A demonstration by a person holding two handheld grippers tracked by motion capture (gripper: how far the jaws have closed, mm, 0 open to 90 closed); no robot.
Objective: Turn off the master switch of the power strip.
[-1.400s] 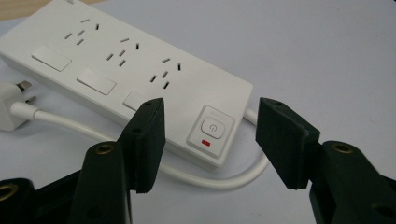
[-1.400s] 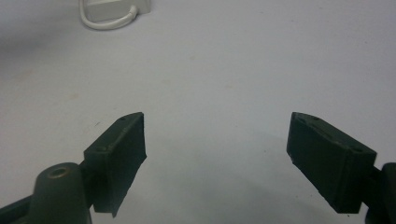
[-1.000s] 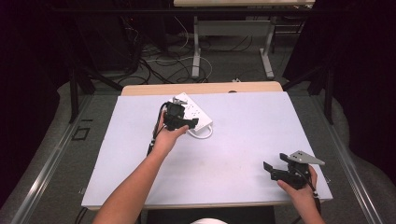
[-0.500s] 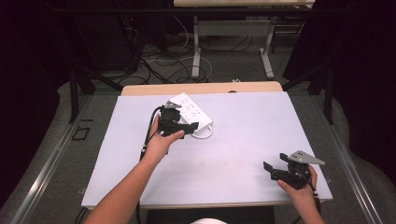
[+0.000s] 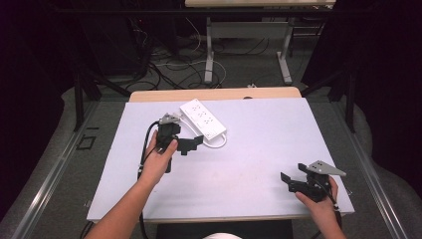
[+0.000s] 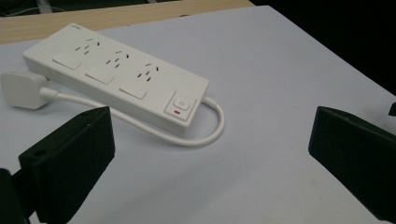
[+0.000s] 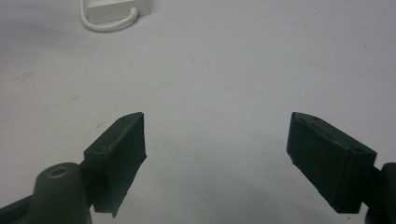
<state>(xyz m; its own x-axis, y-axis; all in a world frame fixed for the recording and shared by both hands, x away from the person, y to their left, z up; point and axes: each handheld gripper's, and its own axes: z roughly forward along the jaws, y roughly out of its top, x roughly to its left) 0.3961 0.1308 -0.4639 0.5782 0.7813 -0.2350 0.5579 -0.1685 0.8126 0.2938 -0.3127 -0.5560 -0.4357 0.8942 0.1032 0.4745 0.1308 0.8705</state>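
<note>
A white power strip (image 5: 202, 118) (image 6: 116, 74) with three sockets lies flat at the back centre of the table, switch (image 6: 180, 103) toward me. Its white cable (image 5: 219, 142) (image 6: 205, 135) loops round the near end to a plug (image 6: 18, 88) beside it. My left gripper (image 5: 183, 134) (image 6: 210, 158) is open and holds nothing, just short of the strip on its near-left side. At the table's front right my right gripper (image 5: 289, 182) (image 7: 217, 158) is open over bare tabletop, the cable loop (image 7: 107, 23) far ahead of it.
The pale tabletop (image 5: 249, 159) has a wooden strip (image 5: 214, 93) along its back edge. Behind the table, cables and metal legs of another table (image 5: 209, 55) sit on the floor. A black cable (image 5: 147, 144) trails from the left gripper.
My left gripper has drawn back from over the power strip, toward me and to the left. The right gripper has stayed where it was.
</note>
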